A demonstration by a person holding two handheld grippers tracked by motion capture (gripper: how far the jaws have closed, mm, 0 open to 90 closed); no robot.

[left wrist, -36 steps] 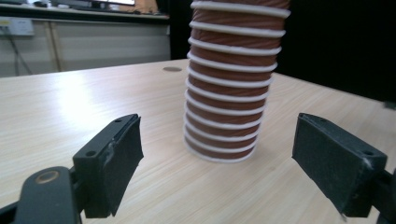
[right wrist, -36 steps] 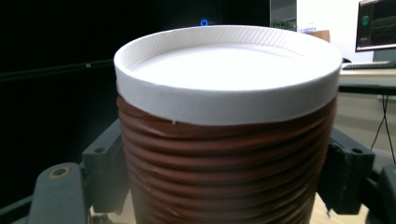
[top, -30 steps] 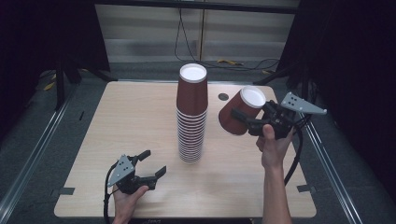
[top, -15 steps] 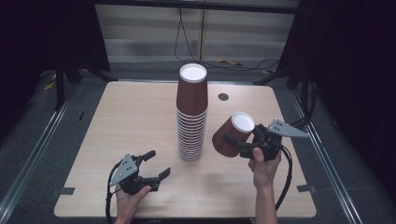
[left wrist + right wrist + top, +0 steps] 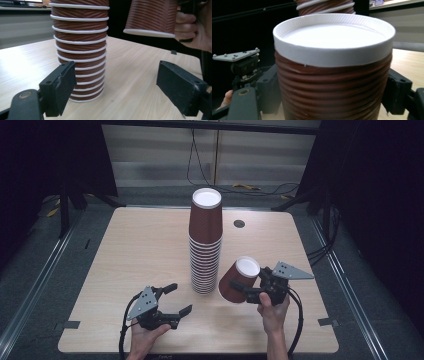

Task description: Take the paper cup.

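A: Where is the right gripper?
B: Low over the near right part of the table, held from below by the right hand. Its jaws point left toward the stack of cups and are clamped on the ribbed sides of a single brown cup. That cup is upside down and tilted, white base up, just right of the stack's foot.

A: Touching the stack?
B: I cannot tell from above. In the left gripper view the cup hangs clear of the tabletop, beside the stack.

A: And the left gripper?
B: It lies level at the near left edge in the left hand, jaws aimed right at the stack, spread apart with nothing between them.

A: What has changed?
B: A second ago the right hand held the cup high, off the far right of the stack. It has come down and toward the person since. The left gripper has barely shifted.
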